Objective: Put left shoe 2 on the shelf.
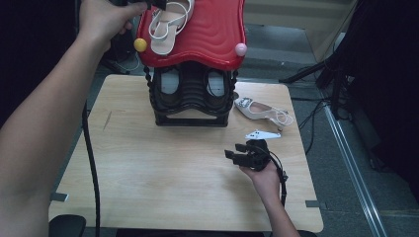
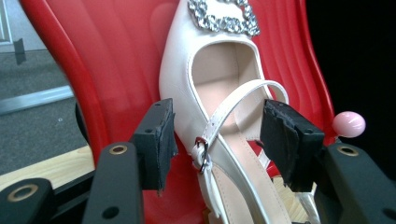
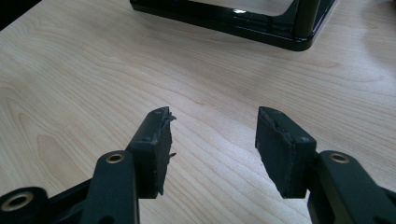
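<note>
A white buckled shoe [image 2: 219, 140] lies on the red top shelf [image 1: 212, 29] of a small shoe rack [image 1: 191, 98] standing at the far side of the desk [image 1: 163, 173], with the left gripper [image 1: 157, 5] reaching over that shelf's far left corner. In the left gripper view its fingers [image 2: 156, 140] stand wide on either side of the shoe's heel strap without pressing on it, so the shoe appears to be set down and released. The matching shoe [image 1: 262, 111] lies on its side on the desk just to the right of the rack's base, not yet picked up. The right gripper [image 1: 249, 153] rests on the desk in front of the rack and to its right, near that second shoe, its fingers [image 3: 152, 149] spread wide with nothing between them. A pair of dark shoes [image 1: 170, 81] sits on the rack's lower black shelf. Judging from this, the work of placing the white pair on the rack is about half done: one shoe is up, the other waits on the desk.
</note>
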{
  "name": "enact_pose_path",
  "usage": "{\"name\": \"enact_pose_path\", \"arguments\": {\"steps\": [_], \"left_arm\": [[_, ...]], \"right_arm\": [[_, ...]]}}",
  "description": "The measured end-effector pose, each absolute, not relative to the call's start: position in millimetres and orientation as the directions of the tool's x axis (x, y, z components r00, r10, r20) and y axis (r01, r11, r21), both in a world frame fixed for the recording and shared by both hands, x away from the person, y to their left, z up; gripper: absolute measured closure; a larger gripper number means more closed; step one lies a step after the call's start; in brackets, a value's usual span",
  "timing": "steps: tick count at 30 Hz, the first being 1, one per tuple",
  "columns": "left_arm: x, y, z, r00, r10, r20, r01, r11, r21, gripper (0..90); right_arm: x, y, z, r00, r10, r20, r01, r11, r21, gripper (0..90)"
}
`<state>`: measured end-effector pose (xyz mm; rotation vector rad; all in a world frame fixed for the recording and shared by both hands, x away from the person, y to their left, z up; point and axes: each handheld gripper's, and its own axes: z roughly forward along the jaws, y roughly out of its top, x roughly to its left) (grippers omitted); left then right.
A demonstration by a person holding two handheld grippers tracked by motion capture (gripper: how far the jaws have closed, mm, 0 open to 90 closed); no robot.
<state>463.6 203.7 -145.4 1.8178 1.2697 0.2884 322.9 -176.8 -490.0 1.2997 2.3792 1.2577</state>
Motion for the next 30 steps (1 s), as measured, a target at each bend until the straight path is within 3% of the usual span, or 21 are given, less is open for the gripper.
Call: {"name": "enact_pose_path", "arguments": {"steps": [14, 30], "left_arm": [[449.6, 239.9, -140.1, 0.427, 0.867, -0.259, 0.641, -0.088, 0.763, 43.9], [438.1, 272.9, -186.1, 0.395, 0.881, -0.260, 0.667, -0.080, 0.741, 43.9]], "right_arm": [[326.6, -173.6, -489.5, -0.618, 0.749, 0.239, 0.621, 0.279, 0.733, 47.2], [333.2, -166.7, -487.9, -0.639, 0.733, 0.234, 0.604, 0.289, 0.743, 47.5]]}}
